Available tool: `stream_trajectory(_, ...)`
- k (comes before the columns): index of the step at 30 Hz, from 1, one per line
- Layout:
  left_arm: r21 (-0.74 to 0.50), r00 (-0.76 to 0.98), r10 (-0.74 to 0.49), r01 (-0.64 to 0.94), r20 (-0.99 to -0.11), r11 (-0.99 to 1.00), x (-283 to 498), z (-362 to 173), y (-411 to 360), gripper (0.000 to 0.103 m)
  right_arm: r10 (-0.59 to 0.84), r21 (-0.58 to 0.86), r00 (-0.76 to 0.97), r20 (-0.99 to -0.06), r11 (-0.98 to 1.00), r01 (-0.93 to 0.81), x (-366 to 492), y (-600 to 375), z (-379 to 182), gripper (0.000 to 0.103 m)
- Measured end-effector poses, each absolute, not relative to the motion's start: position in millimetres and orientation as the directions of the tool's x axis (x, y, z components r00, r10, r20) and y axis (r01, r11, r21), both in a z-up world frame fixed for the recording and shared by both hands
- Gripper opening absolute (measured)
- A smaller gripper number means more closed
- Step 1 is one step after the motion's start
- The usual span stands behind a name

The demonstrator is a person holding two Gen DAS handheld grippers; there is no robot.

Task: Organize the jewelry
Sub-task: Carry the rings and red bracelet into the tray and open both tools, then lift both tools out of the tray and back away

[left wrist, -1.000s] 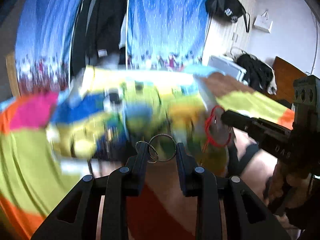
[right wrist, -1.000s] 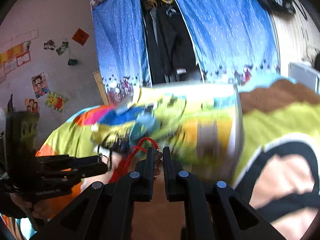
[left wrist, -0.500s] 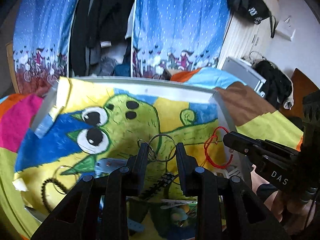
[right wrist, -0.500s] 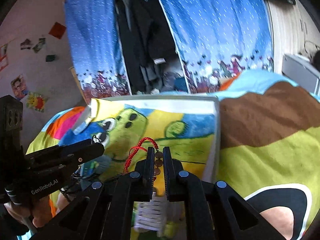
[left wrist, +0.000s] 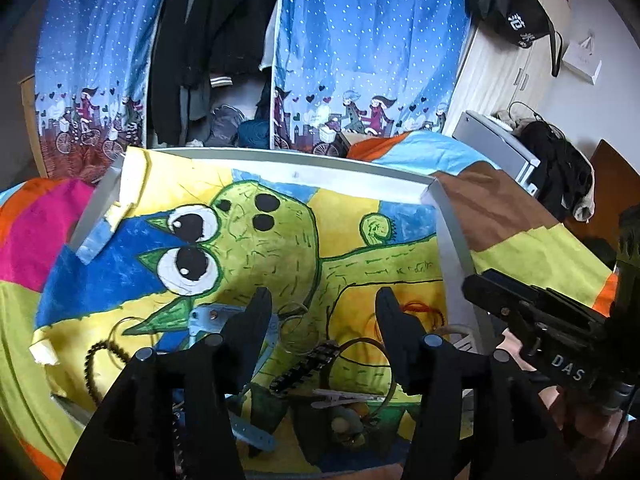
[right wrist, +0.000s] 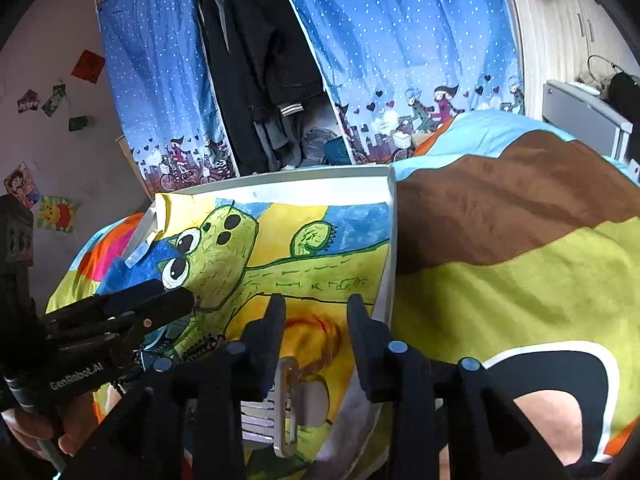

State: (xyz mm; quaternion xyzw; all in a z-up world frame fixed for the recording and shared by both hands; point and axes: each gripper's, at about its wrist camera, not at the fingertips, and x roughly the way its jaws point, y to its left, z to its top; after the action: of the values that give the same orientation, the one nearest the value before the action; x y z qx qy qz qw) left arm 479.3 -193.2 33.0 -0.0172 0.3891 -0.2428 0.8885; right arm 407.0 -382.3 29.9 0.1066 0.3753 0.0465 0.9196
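Note:
A shallow white-framed tray [left wrist: 452, 232] lined with a cactus drawing lies on the bed. My left gripper [left wrist: 323, 304] is open and empty above its near part. Linked clear rings [left wrist: 294, 326] lie on the drawing between its fingers. A red cord bracelet [left wrist: 424, 312] lies by the right rim; it is blurred in the right wrist view [right wrist: 316, 330]. My right gripper [right wrist: 316, 312] is open and empty over it. A black bead bracelet [left wrist: 94, 364], a black hair comb [left wrist: 306, 368] and a thin bangle [left wrist: 360, 372] also lie in the tray.
A blue strap [left wrist: 216, 318] and a pale clip [left wrist: 348, 398] lie in the tray, and a silver clasp [right wrist: 286, 400] sits under my right gripper. The tray [right wrist: 390, 240] rests on a colourful blanket [right wrist: 520, 264]. Blue curtains [left wrist: 372, 52] and hanging clothes stand behind.
Both grippers opened. The linked rings dropped from the left gripper and the red bracelet from the right, and both now lie on the drawing in the tray.

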Motion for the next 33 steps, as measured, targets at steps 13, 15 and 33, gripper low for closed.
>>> stream_trajectory(13, -0.186, 0.763, -0.402, 0.358, -0.507, 0.915, 397.5, 114.0, -143.6, 0.094, 0.14, 0.202, 0.812, -0.567, 0.979, -0.028, 344.0, -373.1, 90.4, 0.067)
stream_trajectory(15, -0.181, 0.791, -0.387, 0.343, -0.473, 0.922, 378.5, 128.5, -132.7, 0.101, 0.145, 0.204, 0.829, -0.539, 0.978, -0.038, 328.4, -368.2, 104.1, 0.073)
stream_trajectory(33, -0.093, 0.904, -0.273, 0.256, -0.33, 0.962, 194.6, 193.8, -44.5, 0.101, 0.193, 0.216, 0.935, -0.297, 0.968, -0.132, 162.5, -298.4, 185.3, 0.103)
